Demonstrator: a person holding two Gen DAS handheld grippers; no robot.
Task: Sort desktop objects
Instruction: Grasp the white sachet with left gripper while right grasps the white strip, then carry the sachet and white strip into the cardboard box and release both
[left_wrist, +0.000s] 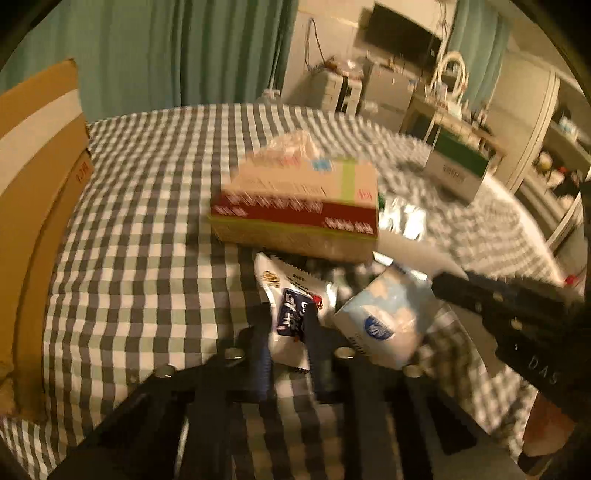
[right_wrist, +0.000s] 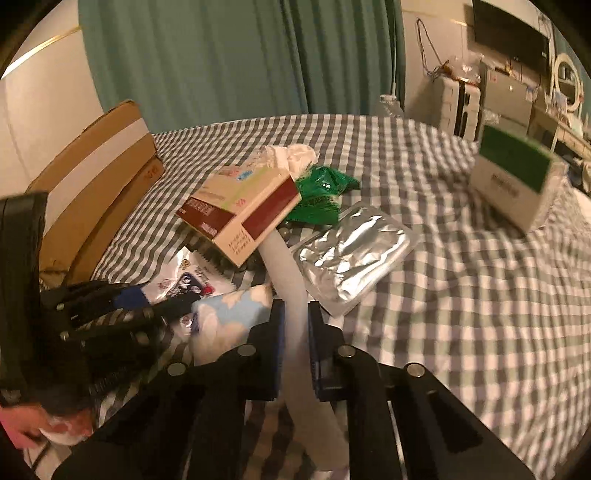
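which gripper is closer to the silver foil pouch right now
Right. The right gripper is shut on a white tube right beside the silver foil pouch. The left gripper grips a snack packet farther away, across the pile.

White letters "DAS" stand on the black right gripper (left_wrist: 443, 280) body — all other print, on the tissue box (left_wrist: 295, 206) and snack packets (left_wrist: 291, 306), is too blurred to read.
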